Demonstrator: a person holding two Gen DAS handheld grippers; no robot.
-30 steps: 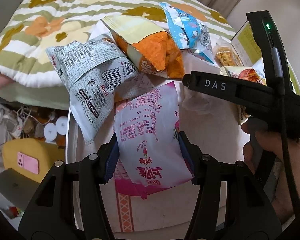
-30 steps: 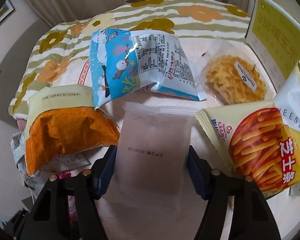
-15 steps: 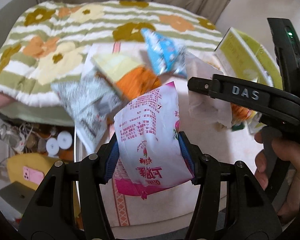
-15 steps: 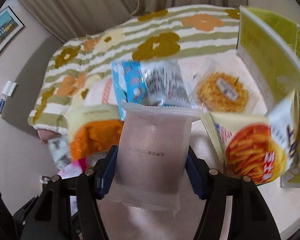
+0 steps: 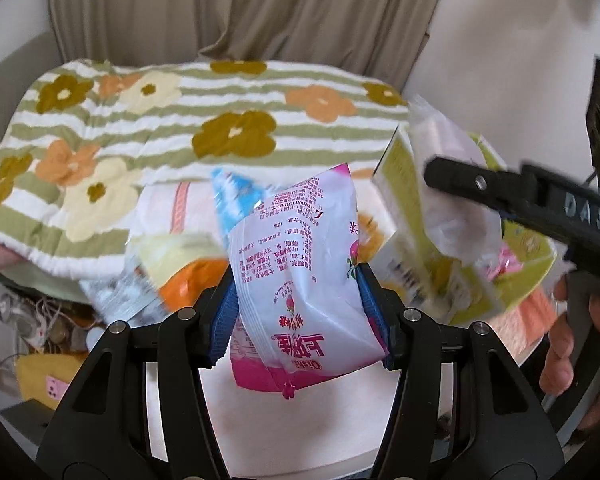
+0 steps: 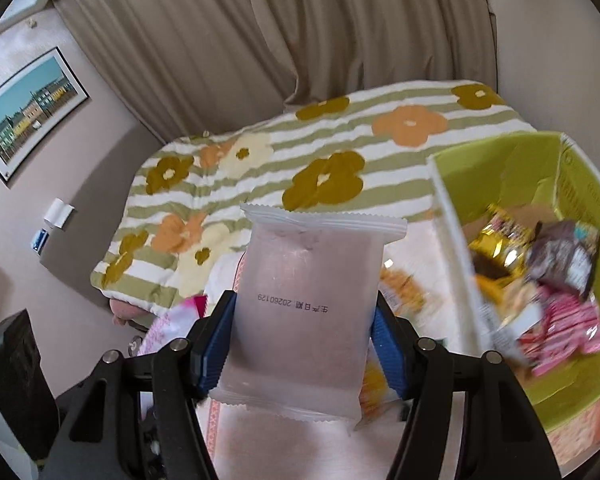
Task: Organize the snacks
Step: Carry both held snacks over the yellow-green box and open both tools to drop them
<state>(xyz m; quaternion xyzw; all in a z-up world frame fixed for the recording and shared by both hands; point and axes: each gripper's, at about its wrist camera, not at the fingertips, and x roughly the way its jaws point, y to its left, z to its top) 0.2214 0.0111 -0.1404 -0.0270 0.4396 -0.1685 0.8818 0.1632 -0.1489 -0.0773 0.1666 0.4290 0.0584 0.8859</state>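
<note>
left gripper (image 5: 300,312) is clamped on a pink-and-white snack bag (image 5: 300,276), blue pads (image 5: 226,312) pressed into both long sides, bag standing tilted w/ its pink sealed end hanging below the jaws and red print facing the cam. bag is held off the white table (image 5: 300,428), clear of the pile. right gripper (image 6: 302,344) is pinched on a frosted translucent pouch (image 6: 304,312) (date code printed across the middle, read upside down), pads seen flat against its left and right edges, serrated top seal sticking up above the fingers. pouch is carried in the air, just left of the lime-green box (image 6: 572,184) as seen from the right wrist; whether it is over the box rim can't be told. box is seen already loaded: gold wrapper (image 6: 496,240), dark brown pack (image 6: 564,256), pink-striped packs (image 6: 568,324), all motion-blurred. in the left wrist view the right gripper's black body (image 5: 540,204) w/ a hand (image 5: 568,344) on its handle is seen at right, pouch in its jaws next to the same green box (image 5: 532,256). left on the table, blurred: blue bag (image 5: 236,200), orange-and-yellow bag (image 5: 184,268), grey newsprint-look bag (image 5: 120,292). behind: floral striped blanket (image 6: 320,152), beige curtain (image 6: 260,40), framed picture (image 6: 28,108) on the wall at left.
</note>
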